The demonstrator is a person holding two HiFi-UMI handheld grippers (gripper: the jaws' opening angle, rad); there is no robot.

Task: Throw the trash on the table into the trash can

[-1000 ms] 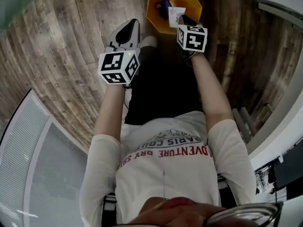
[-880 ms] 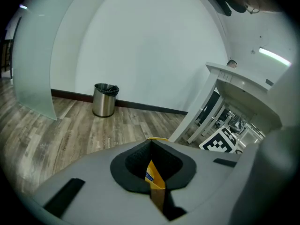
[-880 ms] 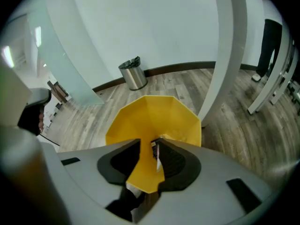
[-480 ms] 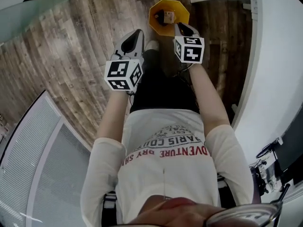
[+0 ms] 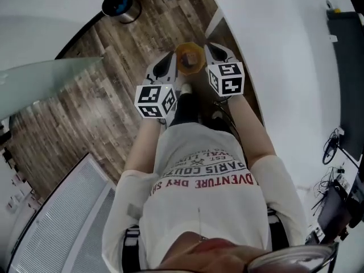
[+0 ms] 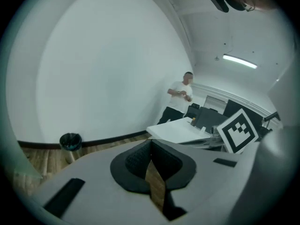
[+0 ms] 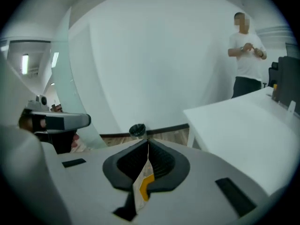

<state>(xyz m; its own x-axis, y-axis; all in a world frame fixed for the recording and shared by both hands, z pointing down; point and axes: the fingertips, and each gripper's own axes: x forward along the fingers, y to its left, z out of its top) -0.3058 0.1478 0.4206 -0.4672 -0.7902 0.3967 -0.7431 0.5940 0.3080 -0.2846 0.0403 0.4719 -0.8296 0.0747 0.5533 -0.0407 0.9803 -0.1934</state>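
Both have risen since a second ago: our left gripper (image 6: 151, 143) has its jaws together on nothing, our right gripper (image 7: 148, 143) has just closed, empty too, and the can (image 5: 189, 58) lies far below between them, its trash too small to make out.
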